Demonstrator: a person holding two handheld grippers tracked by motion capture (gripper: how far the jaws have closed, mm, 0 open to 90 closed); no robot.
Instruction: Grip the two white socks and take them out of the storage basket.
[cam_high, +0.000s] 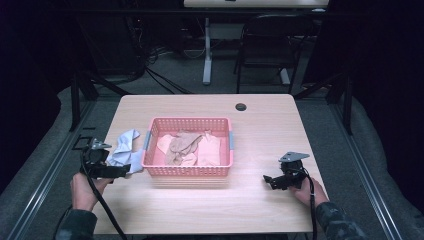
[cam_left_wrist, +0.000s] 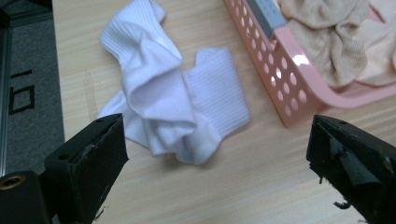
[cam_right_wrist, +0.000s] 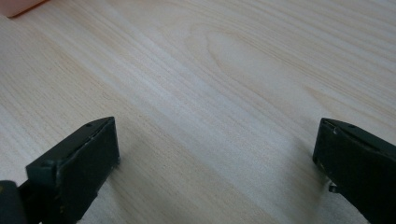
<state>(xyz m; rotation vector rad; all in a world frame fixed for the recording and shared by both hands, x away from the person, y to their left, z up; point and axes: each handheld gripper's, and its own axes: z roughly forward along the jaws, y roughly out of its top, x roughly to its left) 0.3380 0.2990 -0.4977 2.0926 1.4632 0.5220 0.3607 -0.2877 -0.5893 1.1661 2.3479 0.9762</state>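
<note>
A crumpled white sock (cam_high: 124, 148) (cam_left_wrist: 170, 105) lies on the wooden table (cam_high: 260, 125), just left of a pink plastic basket (cam_high: 187, 172) (cam_left_wrist: 289, 88). Beige socks (cam_high: 187, 147) (cam_left_wrist: 336, 42) are piled inside the basket. My left gripper (cam_high: 131, 170) (cam_left_wrist: 217, 163) hovers low beside the white sock, jaws wide and open, the sock lying free just beyond its tips. My right gripper (cam_high: 268, 181) (cam_right_wrist: 217, 163) rests low over bare tabletop to the right of the basket, open with nothing between its jaws.
A dark round grommet (cam_high: 241, 106) sits near the table's far edge. Beyond the table stand a black chair (cam_high: 270, 45) and a desk leg (cam_high: 207, 50). Black frame rails (cam_high: 75, 100) flank the table.
</note>
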